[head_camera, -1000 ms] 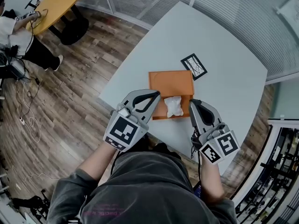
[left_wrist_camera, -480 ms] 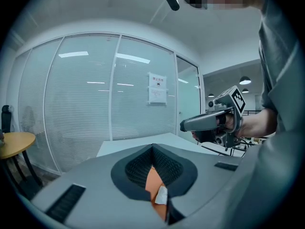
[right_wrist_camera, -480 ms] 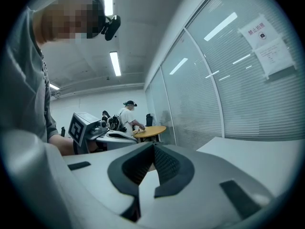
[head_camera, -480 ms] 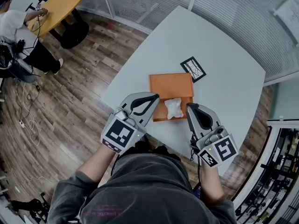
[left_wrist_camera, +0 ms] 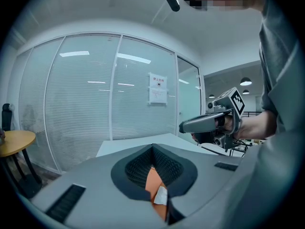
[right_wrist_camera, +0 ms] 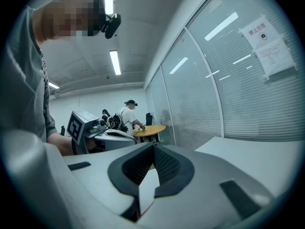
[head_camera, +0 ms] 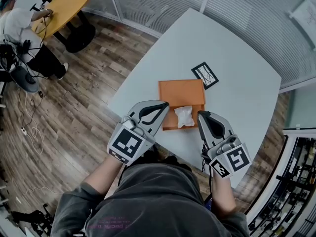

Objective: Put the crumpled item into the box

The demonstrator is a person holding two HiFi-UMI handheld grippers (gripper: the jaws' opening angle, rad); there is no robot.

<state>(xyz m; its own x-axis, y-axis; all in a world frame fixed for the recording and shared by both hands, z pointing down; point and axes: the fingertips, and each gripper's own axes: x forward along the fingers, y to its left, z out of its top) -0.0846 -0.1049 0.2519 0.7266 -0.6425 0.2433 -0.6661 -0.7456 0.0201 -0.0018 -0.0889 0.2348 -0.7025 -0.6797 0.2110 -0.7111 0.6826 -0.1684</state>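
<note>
Left gripper (head_camera: 165,104) and right gripper (head_camera: 201,115) hover with jaws together, gripping nothing, one on each side of the crumpled item (head_camera: 184,116), which lies at the near right corner of the orange box (head_camera: 180,89) on the table (head_camera: 232,58).

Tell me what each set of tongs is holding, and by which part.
Nothing is held. The left tongs and right tongs are both shut and empty; the crumpled item lies loose on the orange box between them.

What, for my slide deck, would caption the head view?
Left gripper and right gripper, both shut, flank crumpled white item on orange box.
</note>
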